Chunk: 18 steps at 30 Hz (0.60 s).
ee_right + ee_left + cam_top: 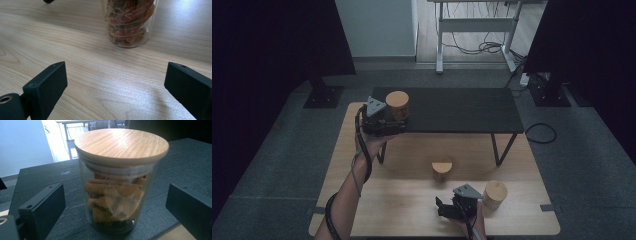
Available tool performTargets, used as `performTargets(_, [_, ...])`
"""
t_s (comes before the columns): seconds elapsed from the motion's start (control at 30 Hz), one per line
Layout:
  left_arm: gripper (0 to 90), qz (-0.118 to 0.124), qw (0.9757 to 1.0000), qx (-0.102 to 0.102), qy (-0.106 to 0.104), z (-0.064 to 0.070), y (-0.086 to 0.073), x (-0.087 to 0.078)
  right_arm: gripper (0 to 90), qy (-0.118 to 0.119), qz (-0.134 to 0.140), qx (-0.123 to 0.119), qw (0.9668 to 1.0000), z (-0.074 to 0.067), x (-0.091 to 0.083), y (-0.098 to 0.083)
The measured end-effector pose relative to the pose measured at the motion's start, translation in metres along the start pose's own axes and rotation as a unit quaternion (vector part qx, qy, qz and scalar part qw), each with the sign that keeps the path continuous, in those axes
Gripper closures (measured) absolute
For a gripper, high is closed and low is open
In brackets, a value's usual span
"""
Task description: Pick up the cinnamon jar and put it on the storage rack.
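Observation:
A glass jar (117, 195) of brown sticks with a wooden lid (121, 143) stands on the near left corner of a low black table (462, 110). My left gripper (115, 205) is open, its jaws on either side of the jar (397, 104) with a gap on both sides. In the high view the left gripper (394, 120) sits just in front of that jar. My right gripper (117, 82) is open over the wooden tabletop (75, 50), nothing between its jaws. A jar of red pieces (128, 22) stands ahead of it.
On the wooden tabletop (377, 200) a lidded jar (442, 169) stands in the middle, and another (495, 194) just right of my right gripper (455, 204). The black table's legs (497, 150) rest on the tabletop. Black panels and a desk with cables stand behind.

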State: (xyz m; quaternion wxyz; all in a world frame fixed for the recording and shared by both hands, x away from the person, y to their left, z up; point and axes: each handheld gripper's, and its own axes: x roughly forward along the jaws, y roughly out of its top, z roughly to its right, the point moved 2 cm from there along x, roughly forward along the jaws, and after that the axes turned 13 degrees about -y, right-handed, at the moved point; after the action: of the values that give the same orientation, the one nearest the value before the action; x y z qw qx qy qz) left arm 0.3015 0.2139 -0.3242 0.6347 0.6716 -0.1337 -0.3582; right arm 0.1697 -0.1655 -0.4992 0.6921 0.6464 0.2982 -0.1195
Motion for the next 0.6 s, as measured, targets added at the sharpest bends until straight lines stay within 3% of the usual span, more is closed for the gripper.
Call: performTargets(0.6, [2.3, 0.009, 0.9999, -0.008, -0.009, 0.007, -0.009, -0.022, 4.0, -0.003, -0.001, 0.001, 1.0000, 0.002, 0.001, 0.000])
